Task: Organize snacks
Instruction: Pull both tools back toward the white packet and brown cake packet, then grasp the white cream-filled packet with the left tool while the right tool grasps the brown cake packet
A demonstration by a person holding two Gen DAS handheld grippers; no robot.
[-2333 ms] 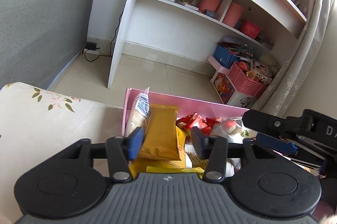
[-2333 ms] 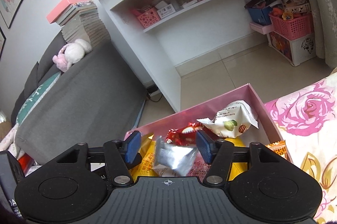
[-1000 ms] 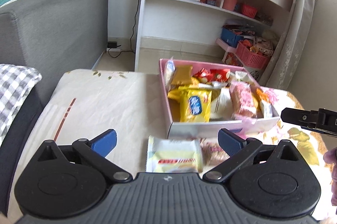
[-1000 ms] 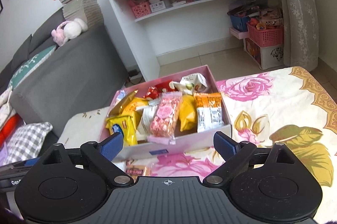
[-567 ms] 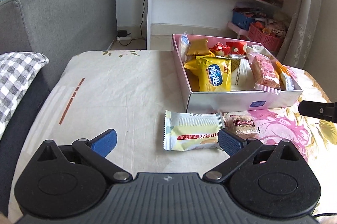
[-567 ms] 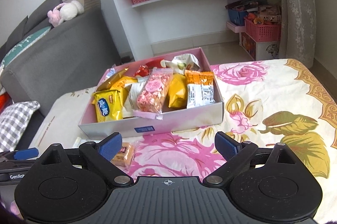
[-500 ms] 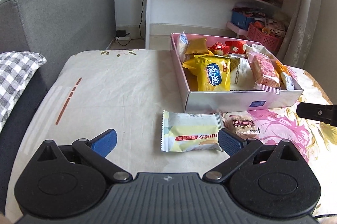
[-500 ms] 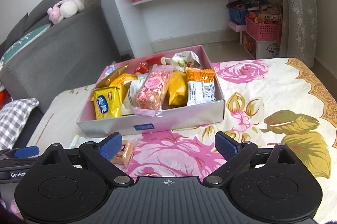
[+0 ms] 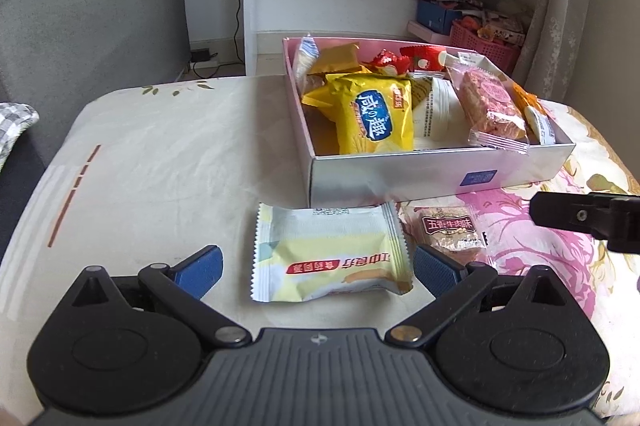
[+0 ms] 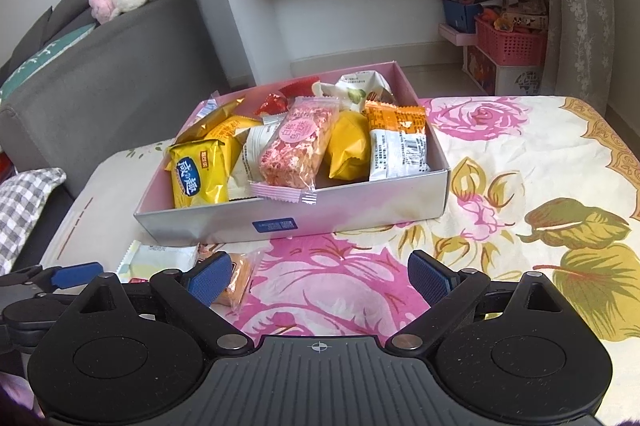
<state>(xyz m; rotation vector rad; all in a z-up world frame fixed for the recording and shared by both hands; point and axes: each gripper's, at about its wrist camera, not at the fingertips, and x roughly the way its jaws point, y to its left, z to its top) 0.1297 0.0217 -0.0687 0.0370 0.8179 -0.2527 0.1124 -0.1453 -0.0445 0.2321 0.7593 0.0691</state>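
Having pulled both grippers back from the pink snack box, you now hold the left gripper and right gripper spread wide and empty, leaving the pale-yellow packet and brown cake unboxed on the cloth just outside it.

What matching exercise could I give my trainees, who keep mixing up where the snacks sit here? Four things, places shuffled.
Things:
1. pale yellow packet
2. small brown snack
3. yellow bag with blue oval
4. pink bar

Places:
A. in the pink box, at its left end
B. on the cloth, between the open fingers of the left gripper
C. in the box, its near end hanging over the front wall
D. on the cloth before the box, right of the pale packet

Pairs: 1-B, 2-D, 3-A, 4-C
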